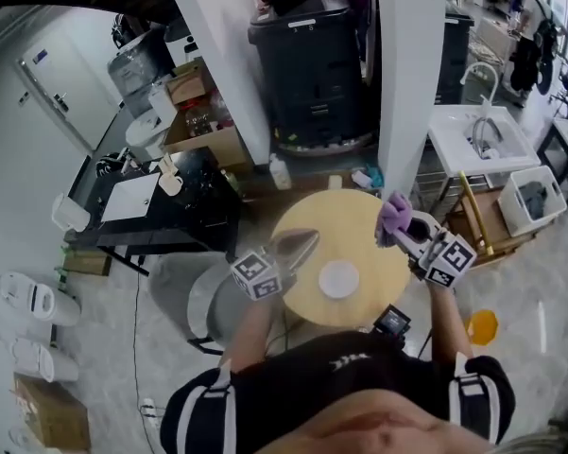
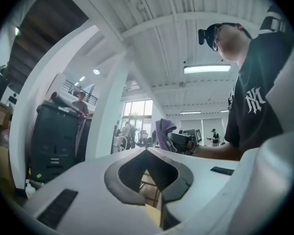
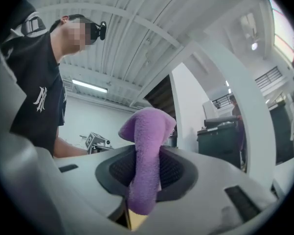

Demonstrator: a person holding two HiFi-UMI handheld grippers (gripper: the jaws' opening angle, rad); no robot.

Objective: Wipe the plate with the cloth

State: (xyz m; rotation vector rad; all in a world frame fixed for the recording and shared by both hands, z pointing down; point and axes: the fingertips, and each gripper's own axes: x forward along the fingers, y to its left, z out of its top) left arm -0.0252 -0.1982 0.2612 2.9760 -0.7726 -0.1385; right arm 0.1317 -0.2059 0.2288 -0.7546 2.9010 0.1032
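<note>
Table: round wooden top (image 1: 302, 296), white plate (image 1: 339, 279) lying near its middle, toward 6 o'clock
Left gripper (image 2: 147, 153): jaws clenched together, nothing between them
Right gripper (image 3: 145, 166): jaws grasping purple cloth (image 3: 147, 131), at plate's 1 o'clock, apart from it

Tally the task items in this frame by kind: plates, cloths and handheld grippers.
Plates: 1, the white plate
Cloths: 1, the purple cloth, pinched in the right gripper
Grippers: 2, the left gripper, shut and empty, and the right gripper
Total: 4
</note>
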